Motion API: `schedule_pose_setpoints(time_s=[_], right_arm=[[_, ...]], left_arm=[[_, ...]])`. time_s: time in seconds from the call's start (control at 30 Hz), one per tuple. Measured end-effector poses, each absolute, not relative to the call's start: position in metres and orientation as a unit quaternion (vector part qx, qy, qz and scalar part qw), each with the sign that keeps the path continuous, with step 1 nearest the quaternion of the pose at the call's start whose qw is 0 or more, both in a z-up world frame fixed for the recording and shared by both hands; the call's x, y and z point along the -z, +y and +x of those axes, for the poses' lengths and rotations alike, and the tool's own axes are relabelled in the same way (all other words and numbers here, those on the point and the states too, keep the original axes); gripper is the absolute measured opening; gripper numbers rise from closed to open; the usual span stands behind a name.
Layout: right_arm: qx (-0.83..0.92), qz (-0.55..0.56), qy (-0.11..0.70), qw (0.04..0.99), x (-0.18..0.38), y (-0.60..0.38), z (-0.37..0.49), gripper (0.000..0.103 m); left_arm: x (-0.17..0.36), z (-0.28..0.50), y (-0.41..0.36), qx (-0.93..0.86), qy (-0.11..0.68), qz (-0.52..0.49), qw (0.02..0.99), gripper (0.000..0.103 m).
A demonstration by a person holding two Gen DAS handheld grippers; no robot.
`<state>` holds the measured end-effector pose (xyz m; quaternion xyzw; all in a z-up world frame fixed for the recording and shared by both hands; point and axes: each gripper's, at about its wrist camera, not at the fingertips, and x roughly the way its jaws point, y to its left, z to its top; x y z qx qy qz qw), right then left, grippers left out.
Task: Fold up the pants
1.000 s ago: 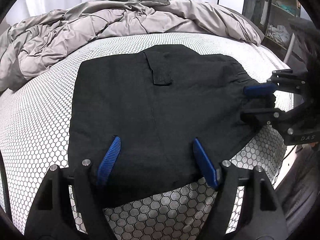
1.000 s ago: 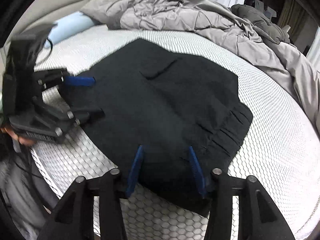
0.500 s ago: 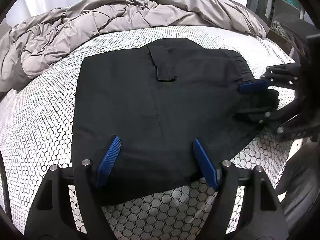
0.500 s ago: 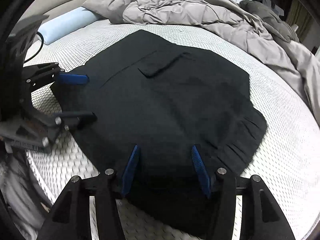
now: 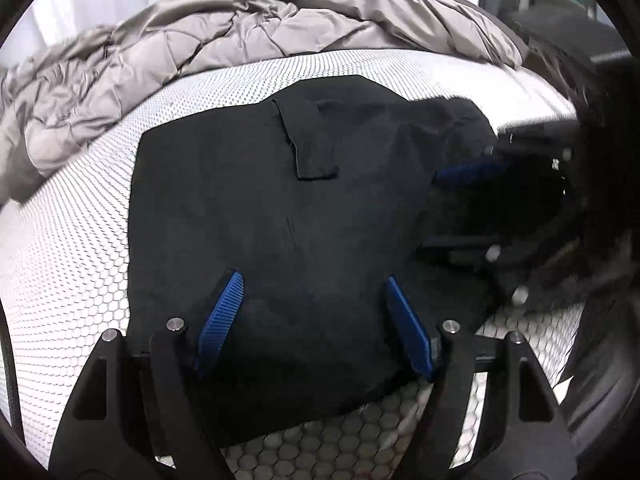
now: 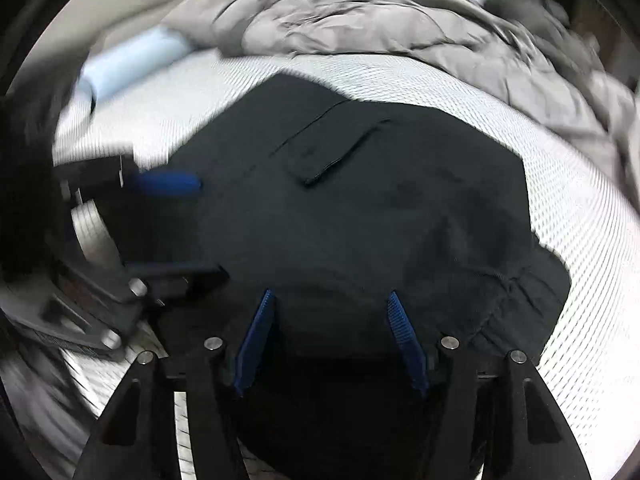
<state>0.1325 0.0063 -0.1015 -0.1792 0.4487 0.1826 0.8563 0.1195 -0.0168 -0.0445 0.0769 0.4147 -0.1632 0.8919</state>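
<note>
The black pants (image 5: 280,216) lie folded into a flat block on the honeycomb-patterned mattress (image 5: 72,264), pocket flap up. My left gripper (image 5: 314,312) is open, its blue pads straddling the near edge of the cloth without pinching it. In the right wrist view the pants (image 6: 380,208) fill the middle. My right gripper (image 6: 330,320) is over the elastic-waist side, jaws opening, cloth between the pads but not pressed. Each gripper also shows blurred in the other's view: the right gripper (image 5: 452,208) and the left gripper (image 6: 192,228).
A crumpled grey duvet (image 5: 224,40) is heaped across the far side of the bed. A pale blue bolster (image 6: 132,60) lies at the far left in the right wrist view. The mattress edge (image 5: 532,344) runs close under both grippers.
My right gripper has slid further in over the pants and dropped a little, its jaws spreading wider. The left gripper has stayed about where it was, still open.
</note>
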Motion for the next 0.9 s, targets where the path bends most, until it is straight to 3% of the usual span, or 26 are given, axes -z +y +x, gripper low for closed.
schedule_pose_setpoints(time_s=[0.3,0.5,0.7,0.9], right_arm=[[-0.164,-0.179,0.436,0.867,0.083,-0.022,0.119,0.060],[-0.202,-0.104,0.419,0.879,0.061,-0.006,0.133,0.061],[-0.179,-0.172,0.444,0.861,0.101,0.016,0.158,0.061],[-0.169,-0.178,0.456,0.856,0.092,-0.021,0.147,0.061]], left_arm=[[0.044,0.106,0.006,0.151,0.405,0.035,0.901,0.071],[0.026,0.127,0.020,0.123,0.409,-0.011,0.904,0.071],[0.041,0.155,0.032,0.155,0.425,0.003,0.892,0.070],[0.037,0.136,0.068,0.119,0.452,-0.008,0.884,0.069]])
